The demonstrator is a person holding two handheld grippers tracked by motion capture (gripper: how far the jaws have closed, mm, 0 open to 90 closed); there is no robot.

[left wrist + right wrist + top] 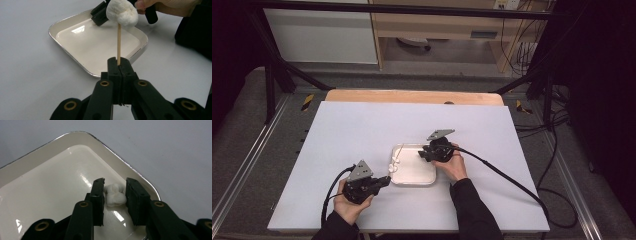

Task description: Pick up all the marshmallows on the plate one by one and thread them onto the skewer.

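Between my right gripper's jaws sits a small white marshmallow, resting on the floor of the cream tray near its far corner. My jaws stand narrow around it, one pad on each side; I judge they touch it or very nearly do, though I can't say they press it yet. It lies squarely between the pads, neither ahead nor behind, so nothing needs shifting sideways before the squeeze finishes.

Ahead of my left gripper, the jaws are clamped tight on the base of a thin wooden skewer. Its long axis runs straight out from the jaw tips, over the tray's near rim, and a larger marshmallow is already stuck near its far end. My right gripper shows just beyond that puff, low over the tray.

My judgement: the loose piece lies past the skewer's tip, closer to my right hand, so that hand must lift it and bring it in line with the skewer's axis.
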